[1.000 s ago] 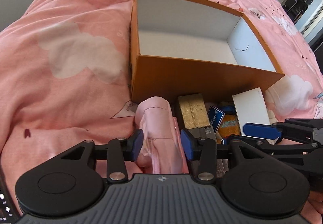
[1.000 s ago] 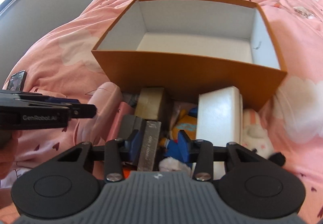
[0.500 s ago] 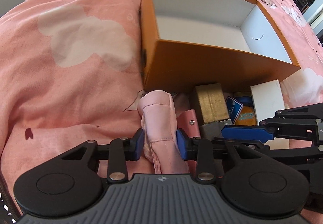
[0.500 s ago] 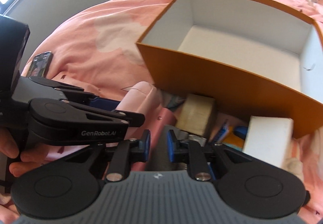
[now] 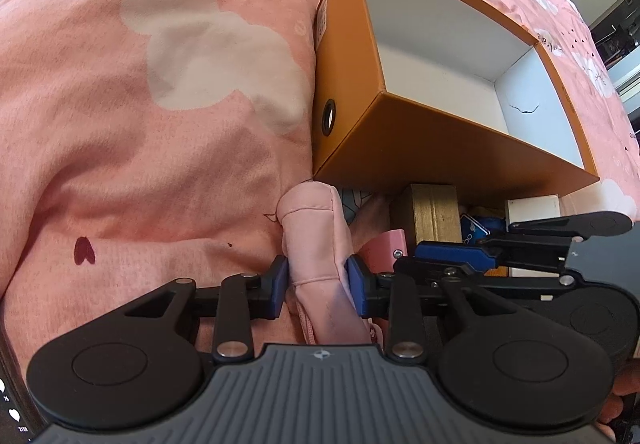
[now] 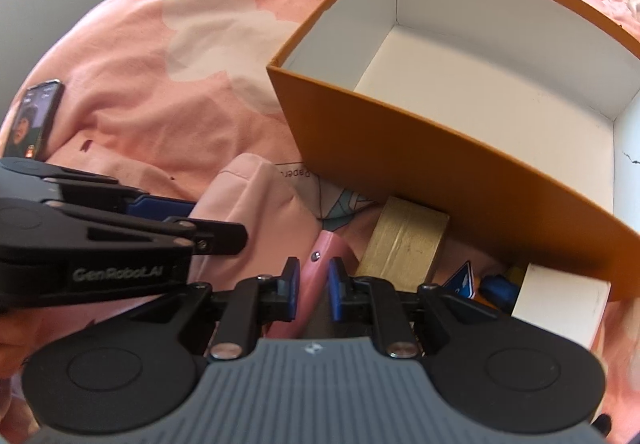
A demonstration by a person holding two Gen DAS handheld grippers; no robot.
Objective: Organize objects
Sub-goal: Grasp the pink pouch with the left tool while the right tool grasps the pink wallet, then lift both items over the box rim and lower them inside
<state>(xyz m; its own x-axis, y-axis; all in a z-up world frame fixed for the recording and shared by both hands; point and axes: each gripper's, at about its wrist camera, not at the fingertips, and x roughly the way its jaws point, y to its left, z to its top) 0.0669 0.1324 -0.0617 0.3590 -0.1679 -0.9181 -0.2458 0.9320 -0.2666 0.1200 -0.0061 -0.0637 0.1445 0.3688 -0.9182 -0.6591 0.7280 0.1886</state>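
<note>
From my left wrist camera, my left gripper [image 5: 317, 286] has its two blue pads pressed against either side of a soft pink fabric pouch [image 5: 316, 244]; my jaws have just been closing, and the pouch is pinched between them. The pouch lies on the pink cloud-print duvet [image 5: 160, 104], just near of the orange box [image 5: 400, 148]. That box sits open-topped with a white inside, nothing visible in it, and a round hole in its left end wall. Tucked against the box's near wall, to the right of the pouch, are a gold box [image 5: 434, 212], a small blue tag [image 5: 474, 232] and a white box [image 5: 532, 206]. My right gripper [image 5: 452, 254] reaches in from the right, low over a pink wallet [image 5: 386, 248].

From my right wrist camera, my right gripper [image 6: 313, 286] has its blue pads drawn in close on the pink wallet [image 6: 316, 272], which stands edge-up between them with a metal snap showing; these jaws too have just been closing and now clamp the wallet. My left gripper [image 6: 192, 218] comes in from the left against the pink fabric pouch [image 6: 256, 204]. The gold box [image 6: 404, 244] lies just right of the wallet, then the blue tag [image 6: 462, 280] and the white box [image 6: 560, 304], all close under the orange box [image 6: 420, 160]. A phone [image 6: 36, 120] lies on the duvet [image 6: 160, 64] far left.
</note>
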